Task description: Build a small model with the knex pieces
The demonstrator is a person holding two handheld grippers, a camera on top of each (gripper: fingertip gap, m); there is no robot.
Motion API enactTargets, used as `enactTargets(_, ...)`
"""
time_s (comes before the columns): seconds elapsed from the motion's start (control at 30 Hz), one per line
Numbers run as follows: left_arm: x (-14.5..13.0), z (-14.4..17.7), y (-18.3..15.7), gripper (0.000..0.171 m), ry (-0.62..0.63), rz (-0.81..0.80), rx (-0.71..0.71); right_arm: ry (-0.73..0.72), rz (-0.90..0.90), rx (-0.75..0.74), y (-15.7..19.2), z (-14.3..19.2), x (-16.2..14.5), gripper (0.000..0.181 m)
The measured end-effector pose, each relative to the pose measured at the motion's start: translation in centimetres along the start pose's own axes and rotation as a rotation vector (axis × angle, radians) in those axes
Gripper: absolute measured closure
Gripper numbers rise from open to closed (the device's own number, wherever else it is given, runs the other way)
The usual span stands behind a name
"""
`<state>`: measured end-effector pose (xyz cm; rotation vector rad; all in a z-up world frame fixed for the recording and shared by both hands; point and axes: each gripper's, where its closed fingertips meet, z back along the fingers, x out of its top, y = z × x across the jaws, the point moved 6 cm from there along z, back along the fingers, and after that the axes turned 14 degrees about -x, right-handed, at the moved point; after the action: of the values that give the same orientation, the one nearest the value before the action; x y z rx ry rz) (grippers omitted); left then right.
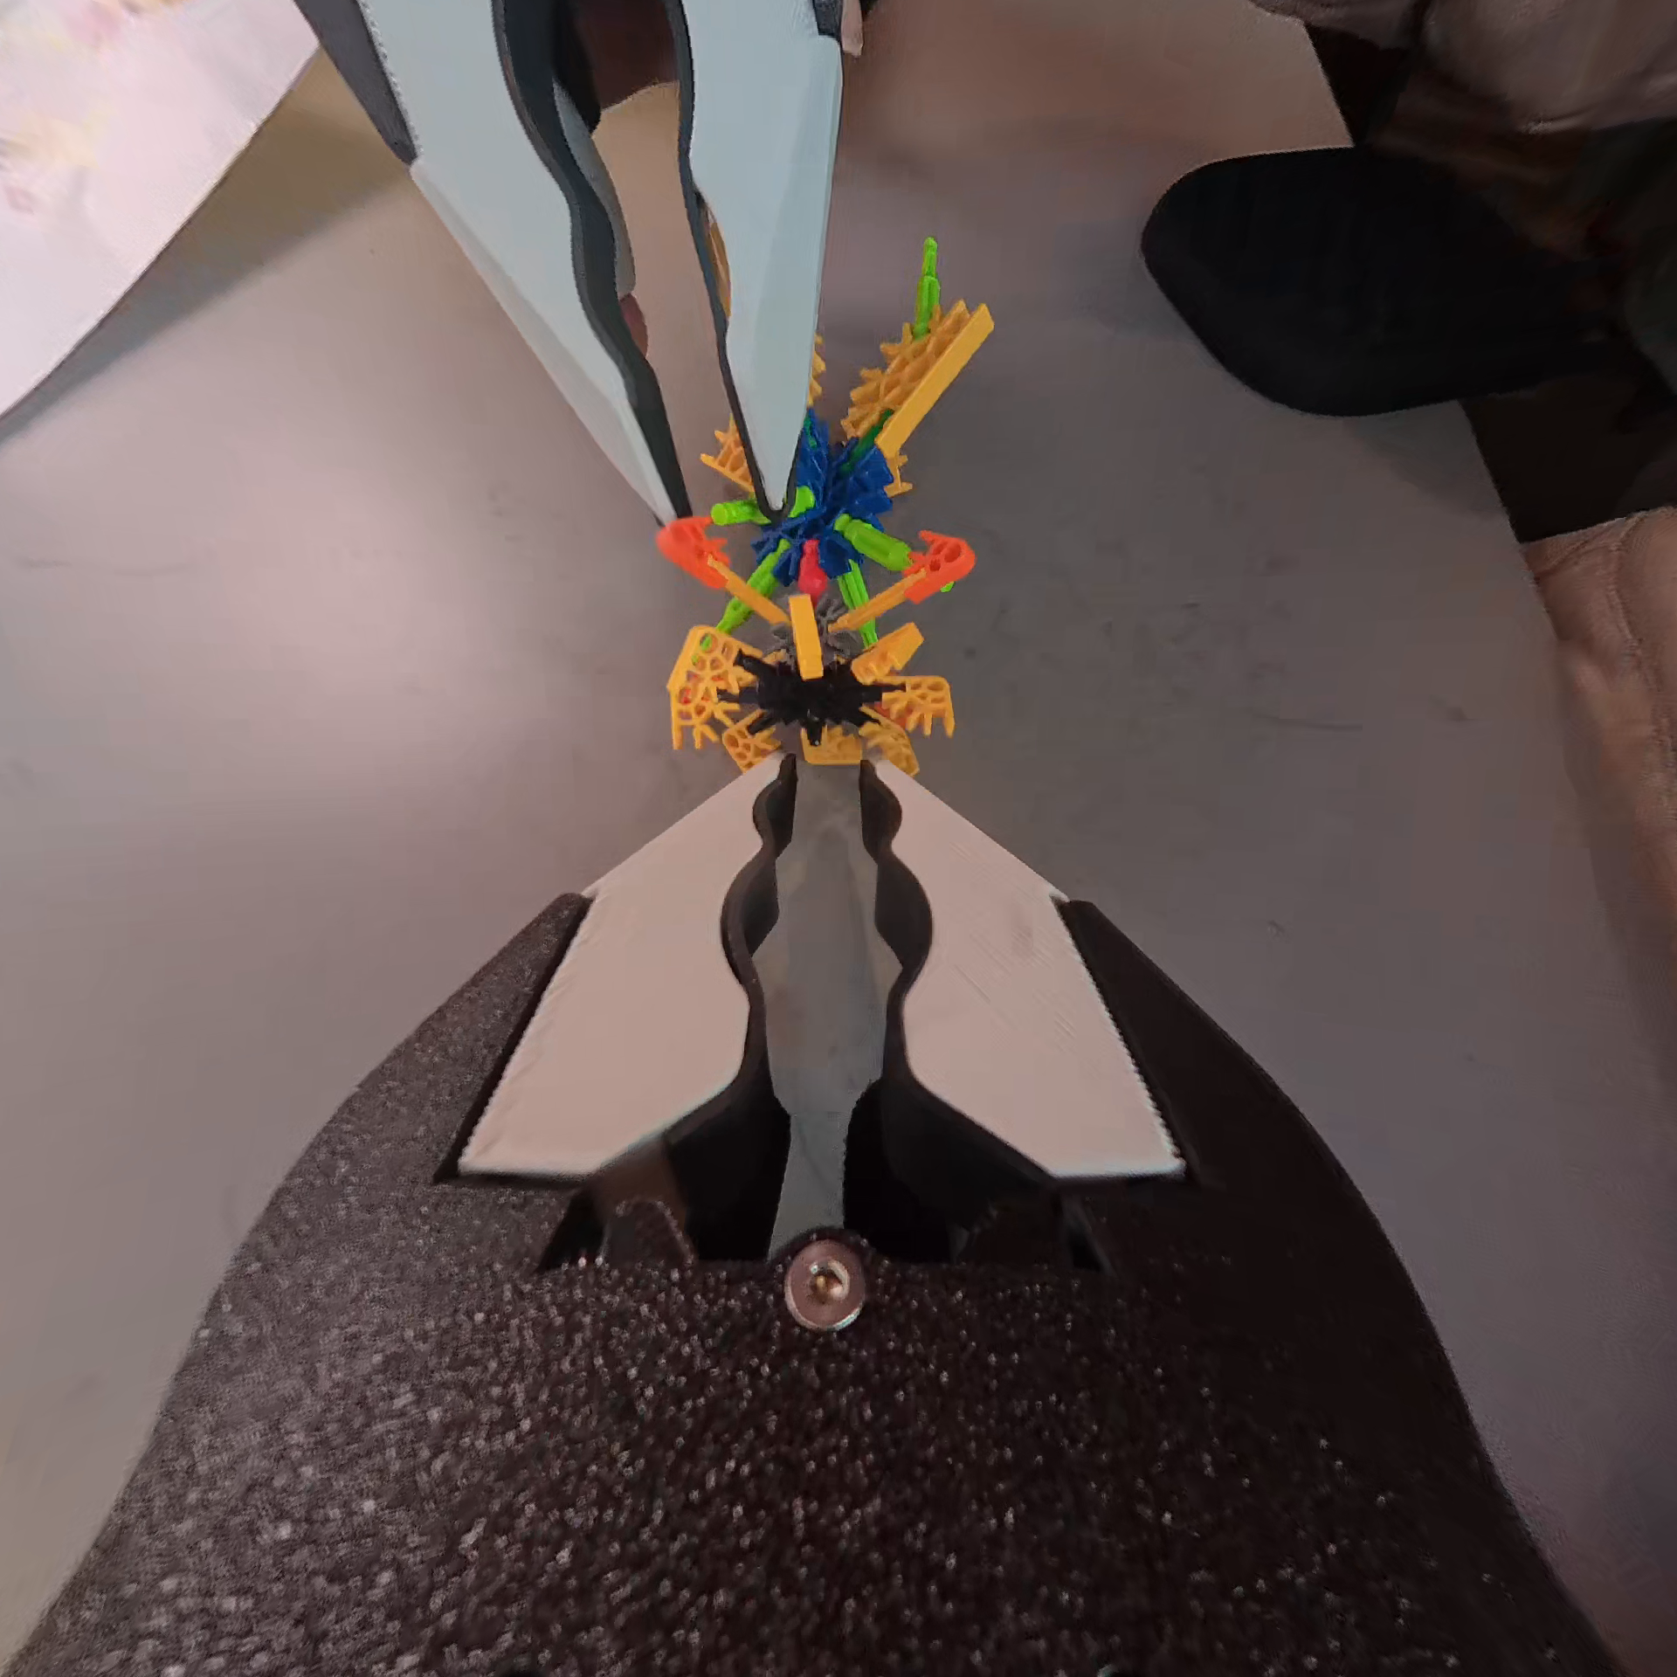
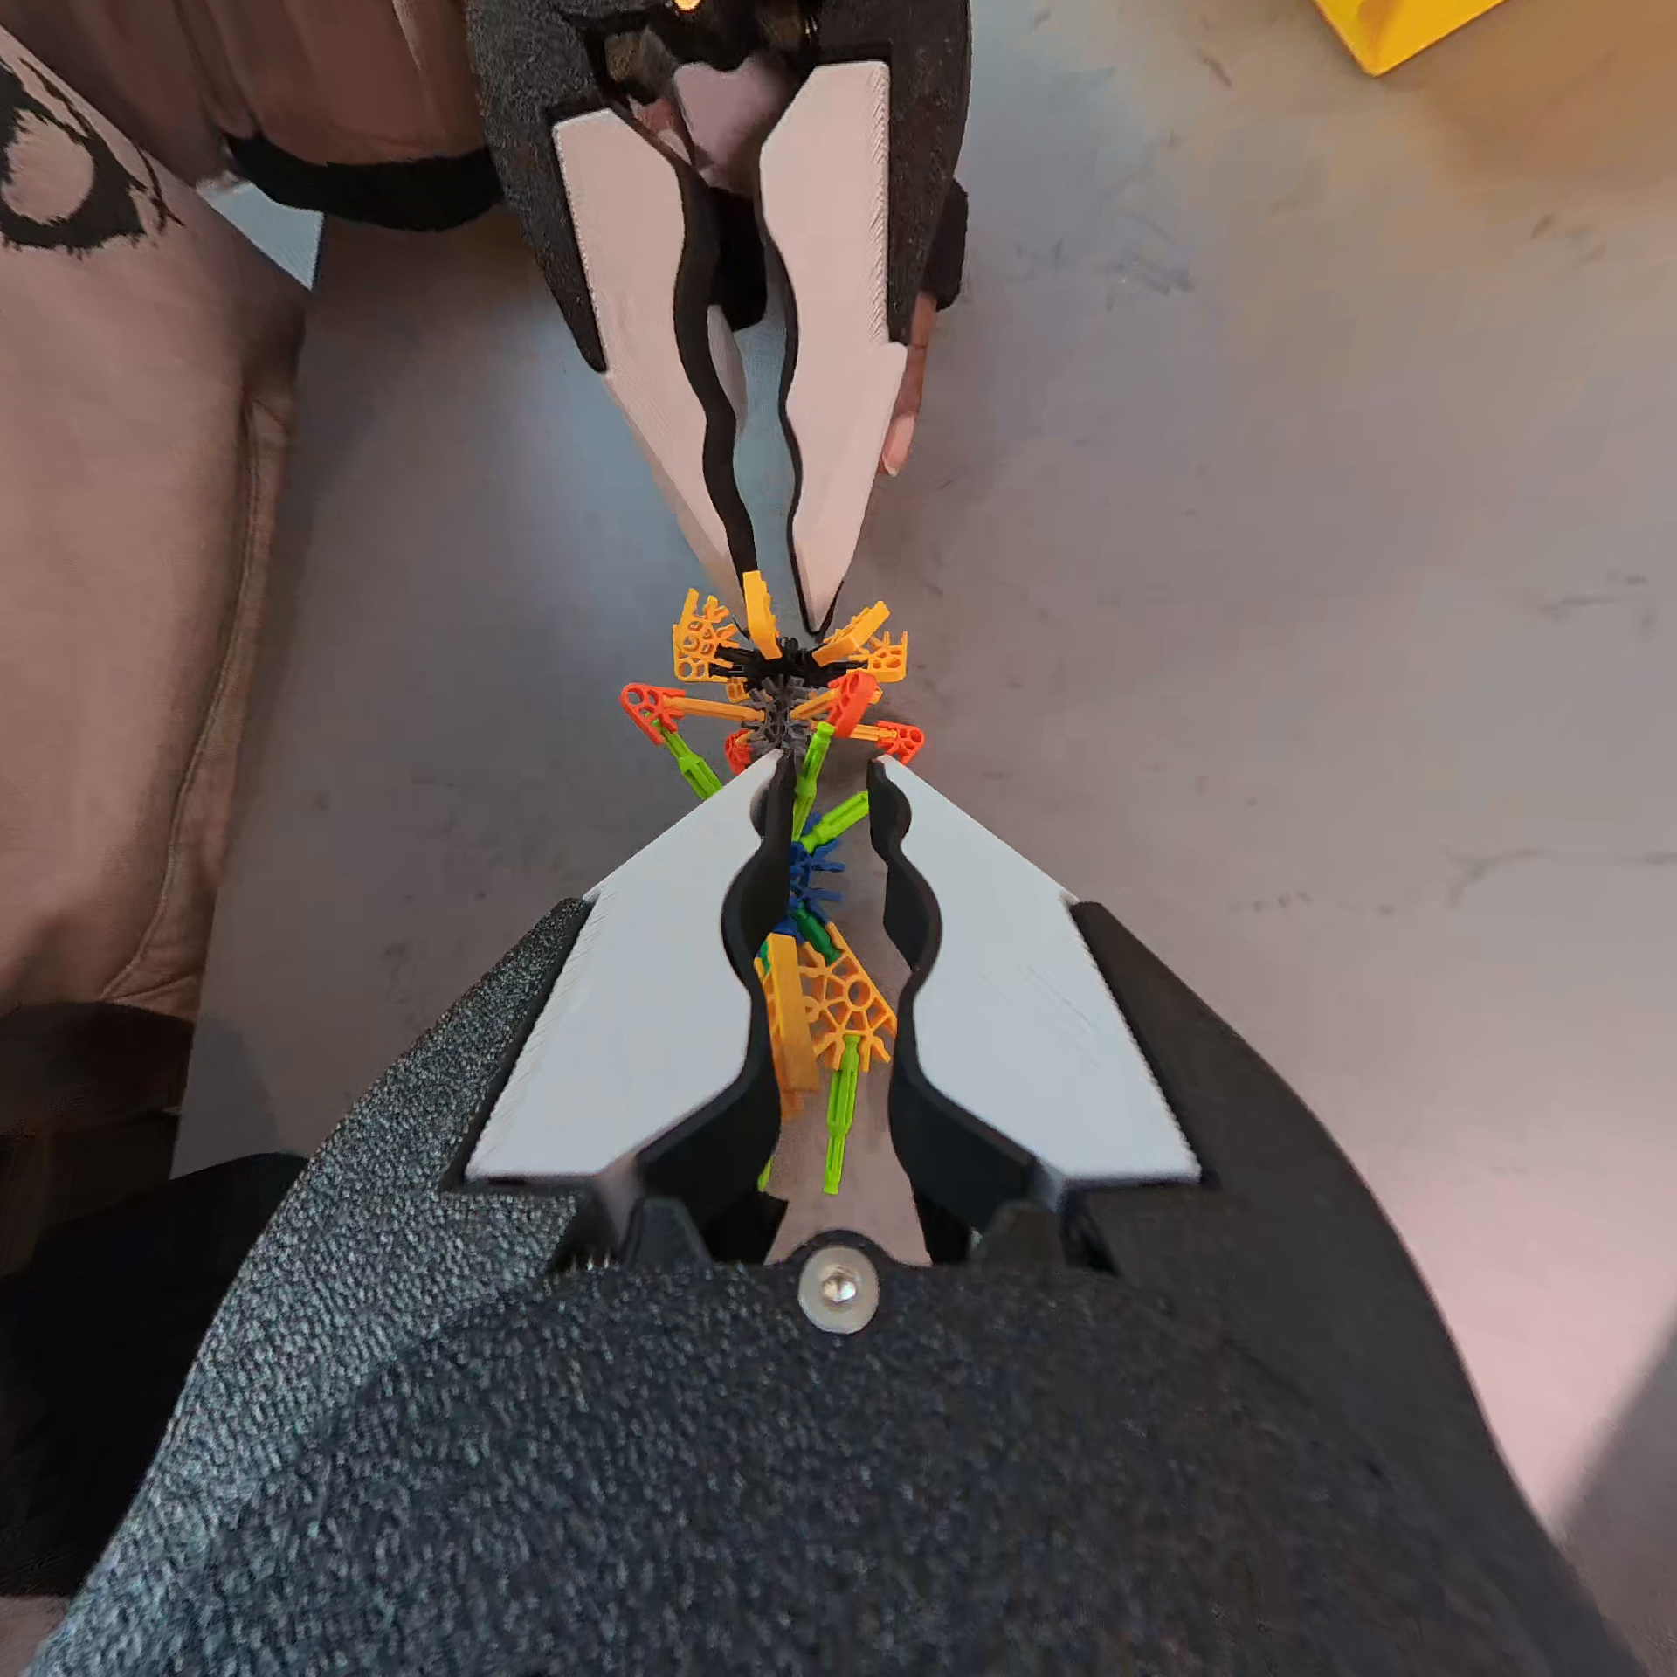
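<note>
Left gripper [image 1: 828,760], jaws narrow, nips the near yellow end of a rod-and-connector toy [image 1: 817,581], tips just touching the black hub [image 1: 808,697]. Toy's long axis runs near-to-far, straight along the fingers, over a grey table [image 1: 363,726]. At the far end the right gripper [image 1: 726,513] comes in w/ tips at the blue hub [image 1: 821,481].

Right wrist view: right gripper [image 2: 824,762] part-open, toy's blue-and-yellow end lying between its fingers; firm grip or loose, can't tell. Yellow box [image 2: 1397,27] far right.
</note>
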<state>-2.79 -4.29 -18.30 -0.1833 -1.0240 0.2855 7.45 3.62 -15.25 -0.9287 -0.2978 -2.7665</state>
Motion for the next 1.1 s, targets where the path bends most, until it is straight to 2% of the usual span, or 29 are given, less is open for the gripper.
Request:
enactTargets(0.13,1.2,3.3,1.1,0.156,-0.202,0.122,-0.034,-0.072,-0.034,0.055,0.0,0.1,-0.4,0.177)
enactTargets(0.23,2.8,3.0,2.2,0.153,-0.319,0.225,-0.065,-0.108,-0.047,0.088,0.2,-0.1,-0.5,0.179)
enactTargets(0.33,3.0,1.1,2.5,0.151,-0.272,0.279,-0.112,-0.137,-0.042,0.097,0.4,-0.3,-0.5,0.179)
enactTargets(0.43,2.8,0.1,2.4,0.162,-0.234,0.285,-0.132,-0.164,-0.033,0.083,0.6,-0.5,-0.5,0.18)
enactTargets(0.47,2.9,0.1,2.3,0.166,-0.238,0.285,-0.137,-0.175,-0.023,0.074,0.7,-0.4,-0.5,0.18)
enactTargets(0.83,2.9,0.0,2.0,0.168,-0.248,0.282,-0.146,-0.232,-0.011,0.025,1.1,-0.6,-0.6,0.18)
enactTargets(0.97,3.0,-0.1,1.7,0.168,-0.263,0.277,-0.169,-0.251,0.005,-0.018,1.1,-0.5,-0.6,0.169)
enactTargets(1.1,3.1,-0.4,1.4,0.168,-0.254,0.26,-0.17,-0.274,0.027,0.007,1.5,-0.7,-0.3,0.174)
